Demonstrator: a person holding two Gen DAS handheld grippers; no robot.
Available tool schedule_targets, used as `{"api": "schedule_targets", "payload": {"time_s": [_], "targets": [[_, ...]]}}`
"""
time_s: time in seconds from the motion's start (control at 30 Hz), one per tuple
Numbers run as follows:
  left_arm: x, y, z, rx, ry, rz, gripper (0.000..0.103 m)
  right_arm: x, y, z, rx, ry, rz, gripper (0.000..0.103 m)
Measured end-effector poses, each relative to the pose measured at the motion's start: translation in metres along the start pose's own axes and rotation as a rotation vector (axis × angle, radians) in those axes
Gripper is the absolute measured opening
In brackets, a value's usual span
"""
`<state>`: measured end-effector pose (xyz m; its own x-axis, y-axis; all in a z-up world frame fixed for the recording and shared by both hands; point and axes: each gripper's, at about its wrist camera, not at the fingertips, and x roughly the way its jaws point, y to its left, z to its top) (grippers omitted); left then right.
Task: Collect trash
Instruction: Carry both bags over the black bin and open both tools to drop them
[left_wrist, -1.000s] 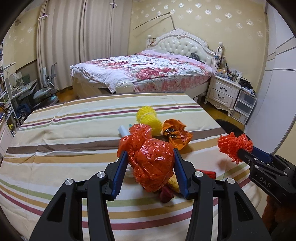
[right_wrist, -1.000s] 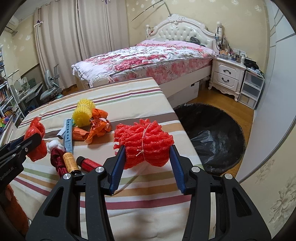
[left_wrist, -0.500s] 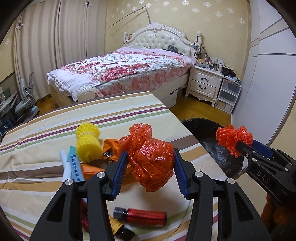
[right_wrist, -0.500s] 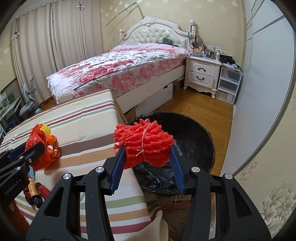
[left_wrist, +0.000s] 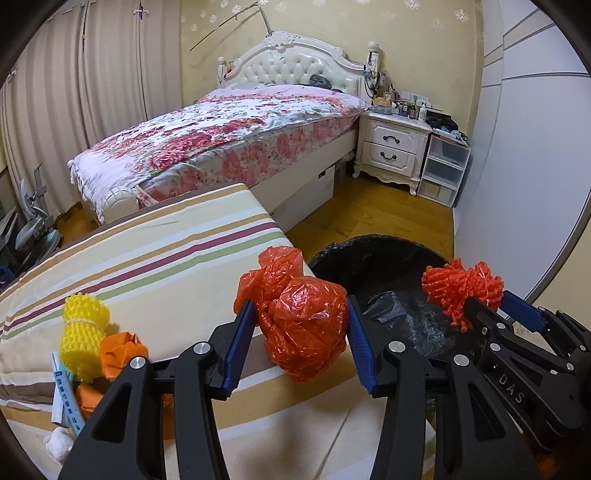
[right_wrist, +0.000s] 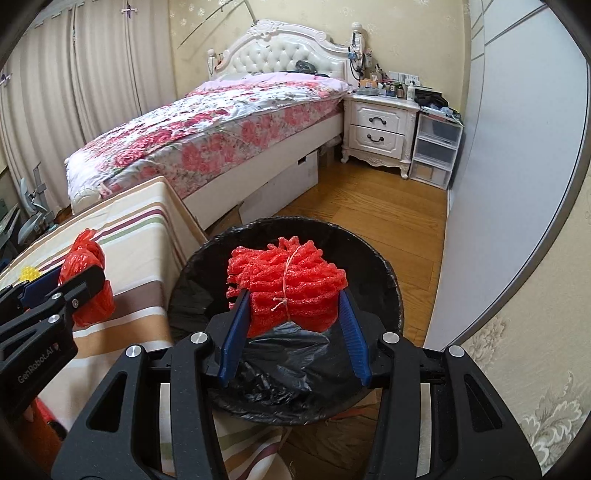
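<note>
My left gripper is shut on a crumpled red plastic bag and holds it over the right edge of the striped table, beside the bin. The bag also shows in the right wrist view. My right gripper is shut on a tied bundle of red foam netting and holds it directly above the open black-lined trash bin. The bundle also shows in the left wrist view, above the bin.
On the table's left lie a yellow foam net bundle, orange plastic scraps, a blue-and-white box and a white wad. A bed and a nightstand stand behind. A white wardrobe door is on the right.
Both grippers have swung right with their loads: the netting bundle went from above the table to above the bin, and the red bag went from mid-table to the table's right edge.
</note>
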<state>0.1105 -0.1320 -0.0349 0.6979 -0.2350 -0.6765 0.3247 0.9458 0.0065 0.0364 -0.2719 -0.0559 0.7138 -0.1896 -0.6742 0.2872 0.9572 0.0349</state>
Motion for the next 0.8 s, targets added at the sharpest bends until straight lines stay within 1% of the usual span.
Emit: {"api": "schedule_targets", "payload": {"time_s": [0.23, 0.43, 0.5, 0.53, 0.57, 0.6, 0.63, 0.7, 0.8], "targets": [[0.032, -0.014, 0.011, 0.017, 0.031, -0.005, 0.049, 0.021, -0.013, 0.005, 0.018, 0.024, -0.014, 0.047], [0.041, -0.021, 0.015, 0.033, 0.033, 0.001, 0.051, 0.036, -0.019, 0.009, 0.025, 0.042, -0.027, 0.047], [0.043, -0.024, 0.018, 0.039, 0.03, 0.001, 0.056, 0.039, -0.019, 0.009, 0.03, 0.044, -0.03, 0.049], [0.043, -0.024, 0.018, 0.042, 0.025, 0.003, 0.061, 0.039, -0.02, 0.009, 0.033, 0.041, -0.031, 0.05], [0.042, -0.025, 0.019, 0.043, 0.02, 0.004, 0.066, 0.04, -0.02, 0.01, 0.038, 0.039, -0.033, 0.053], [0.042, -0.027, 0.02, 0.044, 0.017, 0.003, 0.068, 0.04, -0.02, 0.01, 0.041, 0.037, -0.034, 0.055], [0.041, -0.027, 0.021, 0.043, 0.014, 0.003, 0.074, 0.04, -0.021, 0.01, 0.043, 0.036, -0.035, 0.056], [0.04, -0.026, 0.021, 0.04, 0.009, 0.004, 0.076, 0.039, -0.023, 0.01, 0.046, 0.033, -0.04, 0.061], [0.041, -0.025, 0.022, 0.031, 0.015, 0.005, 0.079, 0.037, -0.026, 0.009, 0.047, 0.033, -0.047, 0.061]]}}
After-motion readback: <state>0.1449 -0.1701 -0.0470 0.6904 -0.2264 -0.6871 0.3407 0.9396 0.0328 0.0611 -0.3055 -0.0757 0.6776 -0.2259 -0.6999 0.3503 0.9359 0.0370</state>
